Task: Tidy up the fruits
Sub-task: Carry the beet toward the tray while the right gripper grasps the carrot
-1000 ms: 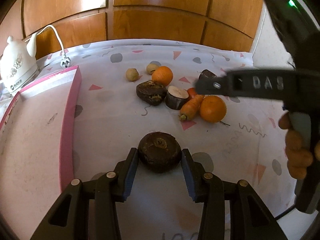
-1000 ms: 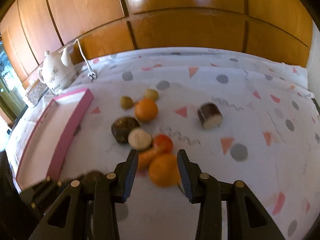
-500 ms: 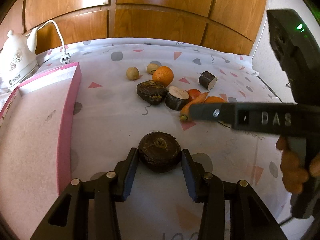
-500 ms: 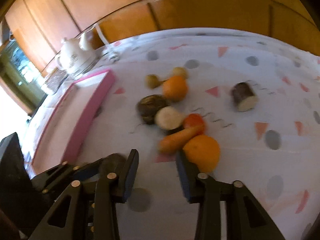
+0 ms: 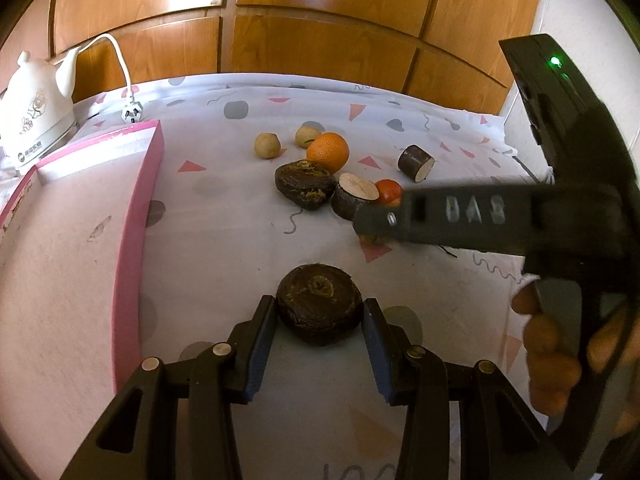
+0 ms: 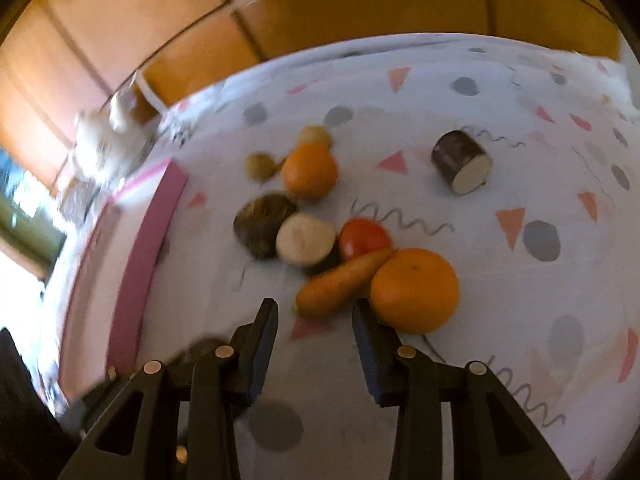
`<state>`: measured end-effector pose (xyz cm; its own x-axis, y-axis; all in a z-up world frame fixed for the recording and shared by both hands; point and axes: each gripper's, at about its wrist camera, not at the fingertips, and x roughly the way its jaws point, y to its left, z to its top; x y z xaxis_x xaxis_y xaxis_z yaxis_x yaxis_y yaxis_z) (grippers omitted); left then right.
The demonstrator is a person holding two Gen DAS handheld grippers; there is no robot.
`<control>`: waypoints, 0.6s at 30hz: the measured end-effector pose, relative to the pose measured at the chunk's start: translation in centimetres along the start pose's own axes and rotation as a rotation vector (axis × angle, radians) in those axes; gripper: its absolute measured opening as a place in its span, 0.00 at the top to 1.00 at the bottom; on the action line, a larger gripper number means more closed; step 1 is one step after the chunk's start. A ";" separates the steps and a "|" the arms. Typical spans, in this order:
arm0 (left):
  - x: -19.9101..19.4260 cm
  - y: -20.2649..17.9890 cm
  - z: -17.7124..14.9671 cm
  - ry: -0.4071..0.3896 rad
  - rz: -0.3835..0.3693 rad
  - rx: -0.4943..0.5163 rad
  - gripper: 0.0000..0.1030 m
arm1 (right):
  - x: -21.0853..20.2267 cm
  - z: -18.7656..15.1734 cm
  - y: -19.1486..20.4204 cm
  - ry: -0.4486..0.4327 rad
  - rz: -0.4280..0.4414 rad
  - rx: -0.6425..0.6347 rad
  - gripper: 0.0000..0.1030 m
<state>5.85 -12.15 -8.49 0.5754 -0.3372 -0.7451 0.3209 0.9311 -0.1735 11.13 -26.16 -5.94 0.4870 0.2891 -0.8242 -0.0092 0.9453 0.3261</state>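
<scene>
My left gripper is shut on a dark brown round fruit that rests on the patterned tablecloth. My right gripper hangs low over the pile, and its jaws are opening with nothing gripped. The near end of a carrot lies at the mouth of those jaws without touching the pads. An orange sits just right of the carrot. Behind them are a tomato, a cut dark root, a dark lump and a second orange. In the left wrist view the right gripper hides the carrot and the near orange.
A pink-rimmed tray lies left of the pile. A white kettle with its cord stands at the back left. Two small tan fruits and a cut cylinder piece lie farther back. Wooden panels close off the far side.
The right gripper has sunk and rolled, swinging left across the left wrist view until it covers the carrot and near orange. The left gripper and its dark fruit have not moved.
</scene>
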 end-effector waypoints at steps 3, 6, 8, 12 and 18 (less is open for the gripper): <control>0.0 0.0 0.0 0.000 -0.003 -0.002 0.57 | 0.5 0.3 -0.5 -0.014 0.013 0.049 0.62; 0.0 0.0 0.0 0.000 -0.004 -0.002 0.57 | 0.7 0.7 0.0 -0.025 -0.021 0.031 0.71; 0.0 0.0 0.0 0.001 -0.004 -0.003 0.57 | 0.8 0.6 0.1 -0.023 -0.029 0.008 0.78; 0.0 0.0 0.3 0.012 -0.012 -0.005 0.58 | -0.3 -0.4 0.4 -0.017 -0.041 -0.061 0.79; -1.6 0.9 1.0 0.006 -0.017 -0.057 0.58 | -2.6 -2.8 -0.3 -0.002 -0.026 -0.113 0.79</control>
<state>5.94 -10.93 -6.84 0.5655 -0.3520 -0.7458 0.2873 0.9318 -0.2219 7.41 -26.81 -5.23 0.4905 0.2637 -0.8306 -0.0944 0.9636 0.2503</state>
